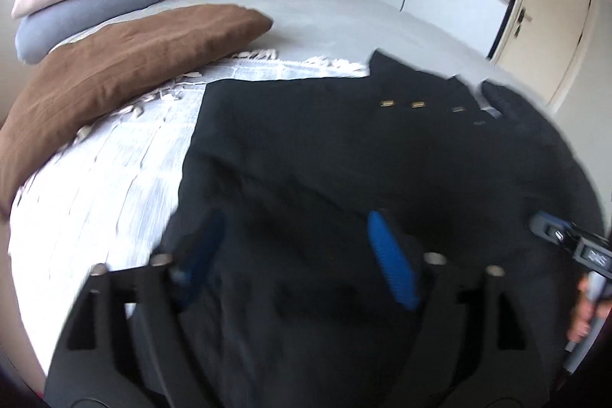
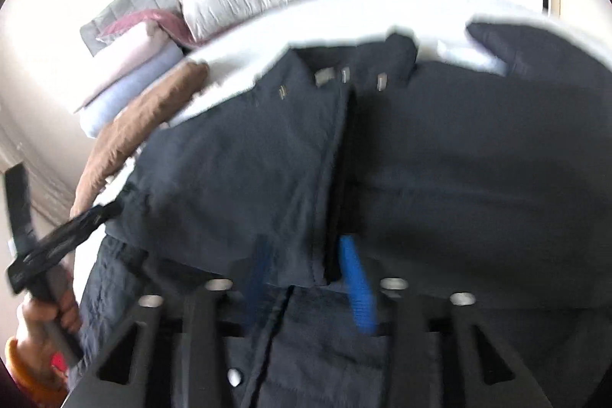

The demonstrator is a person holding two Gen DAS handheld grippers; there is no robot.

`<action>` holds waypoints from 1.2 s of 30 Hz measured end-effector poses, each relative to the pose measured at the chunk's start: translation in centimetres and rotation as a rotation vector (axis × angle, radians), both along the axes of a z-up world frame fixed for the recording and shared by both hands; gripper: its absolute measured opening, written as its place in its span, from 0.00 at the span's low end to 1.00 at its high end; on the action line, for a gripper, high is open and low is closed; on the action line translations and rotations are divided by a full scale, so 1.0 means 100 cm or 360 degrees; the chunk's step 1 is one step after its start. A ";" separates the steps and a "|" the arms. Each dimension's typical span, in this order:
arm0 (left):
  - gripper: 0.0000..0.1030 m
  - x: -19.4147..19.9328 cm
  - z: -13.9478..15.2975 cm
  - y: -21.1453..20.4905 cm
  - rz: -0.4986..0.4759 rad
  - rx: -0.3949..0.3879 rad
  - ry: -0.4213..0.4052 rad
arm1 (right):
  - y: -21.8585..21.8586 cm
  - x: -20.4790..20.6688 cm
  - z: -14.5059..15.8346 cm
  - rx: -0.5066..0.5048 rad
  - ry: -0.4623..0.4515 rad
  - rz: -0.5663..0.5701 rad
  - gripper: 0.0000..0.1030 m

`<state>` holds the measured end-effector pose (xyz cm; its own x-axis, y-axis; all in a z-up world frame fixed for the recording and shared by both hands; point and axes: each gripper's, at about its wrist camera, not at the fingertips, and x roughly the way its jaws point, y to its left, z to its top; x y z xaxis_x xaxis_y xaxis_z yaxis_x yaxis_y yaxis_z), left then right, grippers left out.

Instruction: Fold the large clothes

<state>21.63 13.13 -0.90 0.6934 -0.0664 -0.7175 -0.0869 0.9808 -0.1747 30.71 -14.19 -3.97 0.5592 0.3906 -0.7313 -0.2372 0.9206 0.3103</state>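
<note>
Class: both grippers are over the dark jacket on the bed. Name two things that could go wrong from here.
1. The left gripper looks open over the dark jacket; closing may catch several layers.
2. The brown pillow lies beside the jacket on the fringed blanket; a swung fold could snag either.
</note>
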 end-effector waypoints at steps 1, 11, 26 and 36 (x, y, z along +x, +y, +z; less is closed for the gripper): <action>0.85 -0.012 0.007 -0.002 -0.0019 -0.0025 -0.0010 | -0.003 -0.009 0.011 -0.0002 -0.0037 -0.0044 0.64; 0.91 -0.127 0.044 -0.028 -0.0088 0.0064 0.0010 | -0.039 -0.135 0.097 0.0011 -0.0160 -0.0151 0.85; 0.91 -0.212 0.010 -0.010 -0.0103 0.0100 0.0067 | -0.115 -0.279 0.056 -0.0228 -0.0159 -0.0331 0.86; 0.91 -0.246 -0.007 0.042 0.0035 -0.0080 0.0143 | -0.136 -0.315 0.025 -0.0282 -0.0038 -0.0252 0.86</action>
<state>-2.93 17.34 -1.59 0.6283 -0.0897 -0.7728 -0.1256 0.9686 -0.2145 -0.81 -27.83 -1.48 0.6214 0.1637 -0.7662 -0.0911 0.9864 0.1369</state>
